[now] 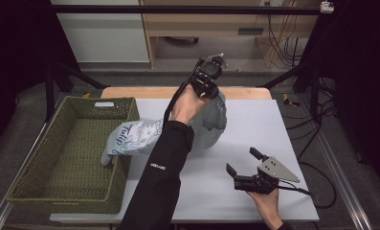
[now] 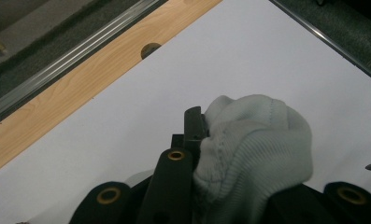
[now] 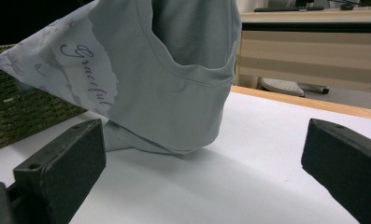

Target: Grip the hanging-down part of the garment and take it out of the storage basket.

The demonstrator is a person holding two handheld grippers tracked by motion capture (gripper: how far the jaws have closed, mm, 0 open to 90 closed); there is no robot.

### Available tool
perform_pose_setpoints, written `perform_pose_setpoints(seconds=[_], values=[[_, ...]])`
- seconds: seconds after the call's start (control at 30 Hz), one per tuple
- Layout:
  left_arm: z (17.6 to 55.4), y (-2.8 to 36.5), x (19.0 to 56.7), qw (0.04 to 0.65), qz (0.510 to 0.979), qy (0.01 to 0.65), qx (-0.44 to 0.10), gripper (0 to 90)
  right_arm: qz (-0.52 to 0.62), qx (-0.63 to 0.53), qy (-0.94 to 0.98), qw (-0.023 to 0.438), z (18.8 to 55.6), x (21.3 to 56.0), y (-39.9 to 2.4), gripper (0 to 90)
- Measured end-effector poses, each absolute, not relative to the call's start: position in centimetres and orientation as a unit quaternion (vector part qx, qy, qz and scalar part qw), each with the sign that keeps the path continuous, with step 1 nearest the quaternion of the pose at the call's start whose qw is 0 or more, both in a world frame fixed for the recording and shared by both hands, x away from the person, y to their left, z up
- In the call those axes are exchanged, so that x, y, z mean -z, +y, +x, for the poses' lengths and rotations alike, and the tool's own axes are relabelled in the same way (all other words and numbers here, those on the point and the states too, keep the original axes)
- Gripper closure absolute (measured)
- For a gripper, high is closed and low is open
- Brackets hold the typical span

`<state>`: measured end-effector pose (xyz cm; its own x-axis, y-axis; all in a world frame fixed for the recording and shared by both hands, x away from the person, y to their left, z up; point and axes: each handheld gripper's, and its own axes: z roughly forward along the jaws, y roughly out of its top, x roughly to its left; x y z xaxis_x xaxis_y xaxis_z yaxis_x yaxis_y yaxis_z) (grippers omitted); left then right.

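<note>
the white counter [image 1: 254, 129] lies bare right of the grey shirt [image 1: 207, 125], out to its right and near edges. a green woven basket [image 1: 39, 163] takes the left edge, and the shirt's printed end drapes over its rim. the left hand-held gripper [image 1: 209, 72] is raised high on an outstretched arm, clenched on a bunch of shirt fabric. the right hand-held gripper [image 1: 247, 170] rests low near the front edge, released, jaws wide apart.
</note>
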<state>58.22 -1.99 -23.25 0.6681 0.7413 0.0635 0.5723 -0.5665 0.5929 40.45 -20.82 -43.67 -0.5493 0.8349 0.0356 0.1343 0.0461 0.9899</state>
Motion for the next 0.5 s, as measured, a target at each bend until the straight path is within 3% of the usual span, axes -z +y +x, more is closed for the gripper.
perform_pose_setpoints(seconds=[0.5], values=[[58.33, -1.78, 23.11, 0.275, 0.871, 0.378, -0.152, 83.7, 0.376, -0.59, 0.657, 0.279, 40.73, 43.09, -20.82, 0.3]])
